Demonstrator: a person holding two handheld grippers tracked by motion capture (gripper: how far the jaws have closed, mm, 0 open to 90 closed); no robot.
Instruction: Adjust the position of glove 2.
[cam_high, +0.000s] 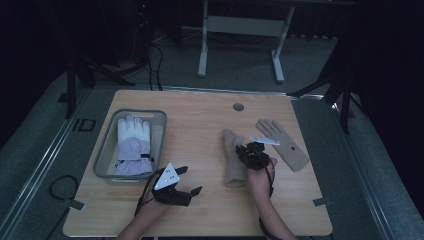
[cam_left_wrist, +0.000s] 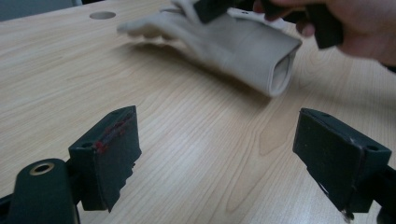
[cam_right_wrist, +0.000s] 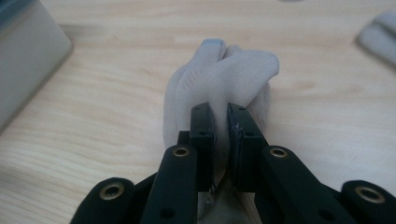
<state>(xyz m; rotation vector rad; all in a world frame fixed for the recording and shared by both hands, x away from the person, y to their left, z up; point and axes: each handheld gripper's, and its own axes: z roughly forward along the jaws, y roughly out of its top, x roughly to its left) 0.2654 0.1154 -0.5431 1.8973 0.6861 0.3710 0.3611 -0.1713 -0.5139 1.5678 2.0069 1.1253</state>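
Right of the bench's (cam_high: 200, 125) centre, the beige glove (cam_high: 233, 165) is lying with its long axis running away from the person, cuff nearest. The right gripper (cam_high: 253, 152) is clenching a fold of it; the left gripper (cam_high: 186, 182) is waiting released, well apart, toward the grey bin (cam_high: 106, 150).

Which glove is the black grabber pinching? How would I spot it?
Look right of the middle of the wooden table. Two beige gloves are there; it's the left beige glove, bunched between the right gripper's fingers. Its neighbour lies flat, untouched.
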